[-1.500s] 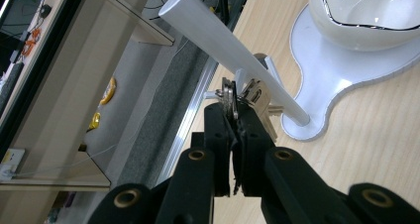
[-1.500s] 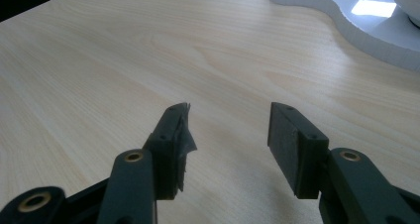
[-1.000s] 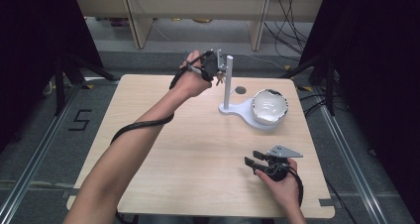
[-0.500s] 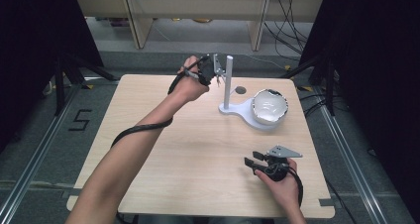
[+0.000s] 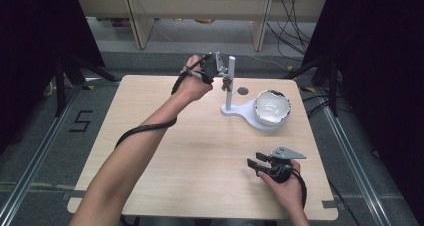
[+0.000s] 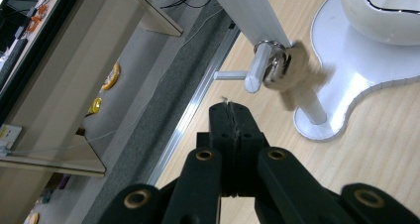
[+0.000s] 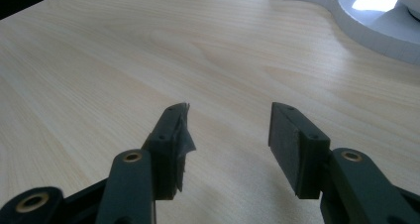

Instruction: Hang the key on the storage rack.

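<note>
A white stand has an upright post (image 5: 230, 83) and a flat base (image 5: 240, 111) that carries a white bowl (image 5: 272, 107). In the left gripper view a metal key ring (image 6: 270, 60) with a blurred tan key or tag (image 6: 297, 78) hangs on a short peg (image 6: 252, 75) of the post (image 6: 257, 16). My left gripper (image 5: 220, 68) is raised just left of the post, and its jaws (image 6: 230, 110) are shut with nothing seen between them, a little short of the ring. My right gripper (image 5: 254, 163) rests low over the table's near right part, open and empty (image 7: 230, 130).
A small dark round mark (image 5: 243, 91) lies on the table behind the stand. Wooden shelving (image 5: 200, 6) and cables stand beyond the far edge. The stand's base (image 7: 356, 21) lies ahead of the right gripper. Bare tabletop (image 5: 165, 151) spreads between the two hands.
The left gripper has edged slightly right, closer to the post. The hanging key looks blurred, as if swinging. The right gripper has stayed put.
</note>
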`<action>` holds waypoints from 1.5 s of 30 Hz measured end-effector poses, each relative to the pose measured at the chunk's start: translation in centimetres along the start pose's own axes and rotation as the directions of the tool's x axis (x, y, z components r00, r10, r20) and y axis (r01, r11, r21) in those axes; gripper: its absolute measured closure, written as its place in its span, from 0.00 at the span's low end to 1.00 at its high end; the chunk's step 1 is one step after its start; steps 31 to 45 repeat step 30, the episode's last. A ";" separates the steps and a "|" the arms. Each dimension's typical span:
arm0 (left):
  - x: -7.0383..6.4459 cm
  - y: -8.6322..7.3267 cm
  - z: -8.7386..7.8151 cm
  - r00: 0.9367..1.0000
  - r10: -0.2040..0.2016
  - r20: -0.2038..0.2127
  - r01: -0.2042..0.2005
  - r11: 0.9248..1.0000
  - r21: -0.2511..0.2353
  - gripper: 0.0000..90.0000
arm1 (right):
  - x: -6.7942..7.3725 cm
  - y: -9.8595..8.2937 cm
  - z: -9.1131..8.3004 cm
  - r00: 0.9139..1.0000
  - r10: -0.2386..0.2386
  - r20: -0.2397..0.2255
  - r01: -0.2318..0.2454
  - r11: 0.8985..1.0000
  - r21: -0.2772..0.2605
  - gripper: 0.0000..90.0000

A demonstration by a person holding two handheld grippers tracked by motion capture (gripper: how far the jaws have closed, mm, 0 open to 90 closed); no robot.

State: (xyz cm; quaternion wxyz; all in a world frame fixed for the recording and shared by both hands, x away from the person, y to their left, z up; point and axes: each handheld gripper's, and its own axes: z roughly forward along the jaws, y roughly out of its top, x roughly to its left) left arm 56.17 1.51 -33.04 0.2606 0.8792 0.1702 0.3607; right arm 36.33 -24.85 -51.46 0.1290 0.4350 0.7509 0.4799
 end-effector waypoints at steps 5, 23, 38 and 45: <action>-0.2 -1.4 -0.4 1.000 -0.016 -0.008 0.016 1.000 -0.017 0.93 | 0.0 -0.1 0.1 1.000 -0.007 0.006 0.007 1.000 -0.013 0.56; -3.5 -13.1 -7.0 0.955 -0.295 0.032 0.296 0.936 -0.189 0.40 | -0.2 -0.2 -0.9 0.999 0.024 0.028 -0.023 1.000 -0.015 0.56; -9.8 -23.1 -8.9 0.869 -0.490 0.072 0.490 0.828 -0.274 0.32 | -0.5 -0.2 -0.8 0.999 0.021 0.028 -0.020 0.999 -0.030 0.54; -9.8 -23.1 -8.9 0.869 -0.490 0.072 0.490 0.828 -0.274 0.32 | -0.5 -0.2 -0.8 0.999 0.021 0.028 -0.020 0.999 -0.030 0.54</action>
